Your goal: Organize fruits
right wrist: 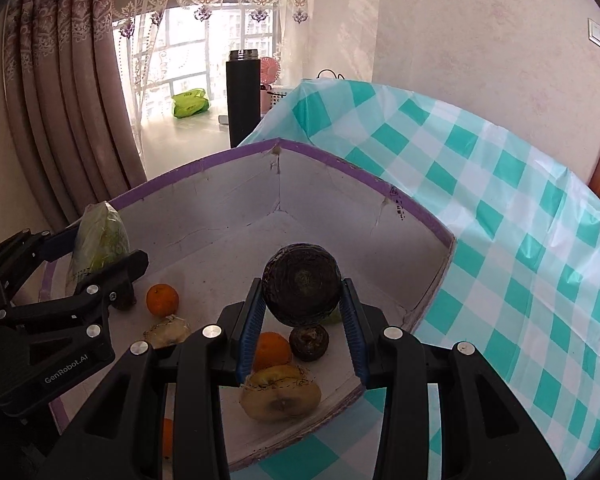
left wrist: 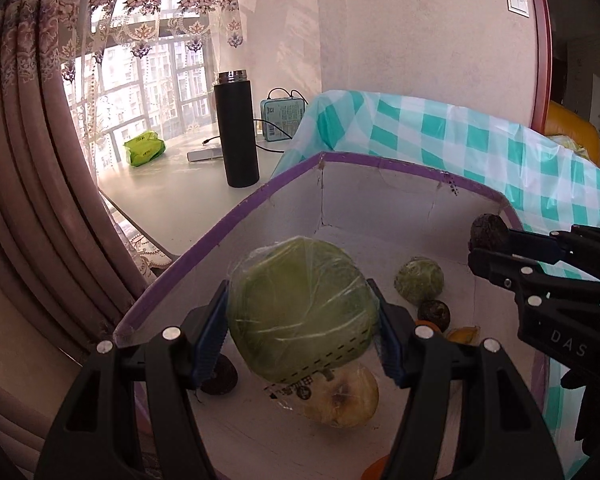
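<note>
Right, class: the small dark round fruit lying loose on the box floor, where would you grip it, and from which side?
Grip the small dark fruit across its widest middle, coming from above. It is round and sits low, with an orange close on one side and the box walls blocking a sideways reach.

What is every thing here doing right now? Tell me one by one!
left gripper: shut on the wrapped green fruit, held above the box.
wrapped green fruit: gripped between the jaws, in plastic wrap.
right gripper: shut on the dark round fruit, over the box.
dark round fruit: gripped, lifted.
box: open-topped, fruit lying on its floor.
orange: resting in the box.
black flask: upright, lid on.
</note>
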The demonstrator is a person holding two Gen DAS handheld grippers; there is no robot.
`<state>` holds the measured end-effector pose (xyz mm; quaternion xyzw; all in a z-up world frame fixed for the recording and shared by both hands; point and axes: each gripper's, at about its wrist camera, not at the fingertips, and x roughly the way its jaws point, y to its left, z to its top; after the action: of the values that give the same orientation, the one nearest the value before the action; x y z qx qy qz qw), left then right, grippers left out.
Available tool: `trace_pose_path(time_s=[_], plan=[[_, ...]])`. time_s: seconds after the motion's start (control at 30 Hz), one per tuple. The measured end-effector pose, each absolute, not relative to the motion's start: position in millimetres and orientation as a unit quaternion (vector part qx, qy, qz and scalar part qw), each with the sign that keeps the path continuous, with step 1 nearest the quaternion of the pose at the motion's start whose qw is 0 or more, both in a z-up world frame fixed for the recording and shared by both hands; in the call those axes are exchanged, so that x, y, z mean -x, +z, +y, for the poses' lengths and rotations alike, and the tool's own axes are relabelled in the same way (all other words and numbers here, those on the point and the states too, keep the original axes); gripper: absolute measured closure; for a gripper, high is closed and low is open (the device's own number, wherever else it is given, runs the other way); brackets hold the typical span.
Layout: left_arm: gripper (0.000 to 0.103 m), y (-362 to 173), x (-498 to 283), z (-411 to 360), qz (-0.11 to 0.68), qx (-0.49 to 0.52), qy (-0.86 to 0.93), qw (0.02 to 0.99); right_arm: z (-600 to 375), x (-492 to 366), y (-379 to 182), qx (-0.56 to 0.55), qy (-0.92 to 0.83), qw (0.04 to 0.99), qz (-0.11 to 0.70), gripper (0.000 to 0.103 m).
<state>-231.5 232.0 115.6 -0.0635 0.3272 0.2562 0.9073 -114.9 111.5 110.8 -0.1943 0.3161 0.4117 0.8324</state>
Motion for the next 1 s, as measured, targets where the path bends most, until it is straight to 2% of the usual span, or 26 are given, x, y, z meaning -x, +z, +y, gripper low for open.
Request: trace_pose_path(time_s=[0.2, 0.33, 0.77, 0.8, 0.83, 0.9, 1.0], plan=[[0.038, 103, 215, 245, 0.414, 0.024, 0.253, 0.874, 164, 113, 93, 0.301, 0.422, 0.775, 0.361, 0.064], [0.038, 91, 210, 261, 0.467, 0.040, 0.235, 0.851, 184, 110, 78, 0.335, 0.422, 0.746, 0.392, 0.064], [0.038, 84, 211, 270, 0.477, 0.053, 0.227, 0.847, 202, 111, 67, 0.365, 0.420, 0.725, 0.406, 0.064], [0.037, 84, 211, 271, 0.478, 0.054, 0.227, 0.847, 202, 110, 67, 0.361, 0.422, 0.724, 0.408, 0.063], [0.037, 84, 210, 270, 0.477, 0.053, 0.226, 0.848, 201, 110, 68, 0.358, 0.423, 0.725, 0.409, 0.058], [0.028, 85, 211, 270, 0.473, 0.057, 0.224, 0.850, 200, 108, 71, 0.349, 0.428, 0.726, 0.409, 0.043], [0.013, 87, 216, 278, 0.467, 0.081, 0.235, 0.849, 198, 109, 71, 0.347, 0.423, 0.732, 0.407, 0.039]])
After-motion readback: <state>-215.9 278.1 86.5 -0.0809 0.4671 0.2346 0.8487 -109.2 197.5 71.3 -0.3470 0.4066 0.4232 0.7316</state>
